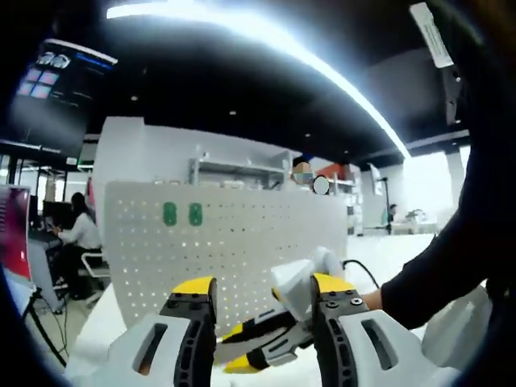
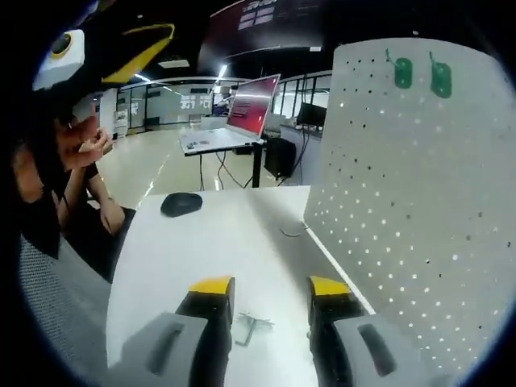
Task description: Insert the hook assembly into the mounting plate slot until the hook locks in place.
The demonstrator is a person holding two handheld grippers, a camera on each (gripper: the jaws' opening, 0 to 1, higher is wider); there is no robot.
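Just ahead of empty, open R tool [image 2: 270, 294]: small metal hook [image 2: 252, 326] on table [image 2: 210, 242].

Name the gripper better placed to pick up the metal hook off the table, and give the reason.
Right. The right gripper hangs open directly above the small metal hook on the white table, beside the pegboard. The left gripper faces the pegboard instead.

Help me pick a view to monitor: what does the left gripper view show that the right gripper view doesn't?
Left gripper view: the right claw reaching in between its own jaws, and a seated person. Right gripper view: a small metal hook lying on the table, a mouse, a laptop. Shared: the white pegboard with two green hooks.
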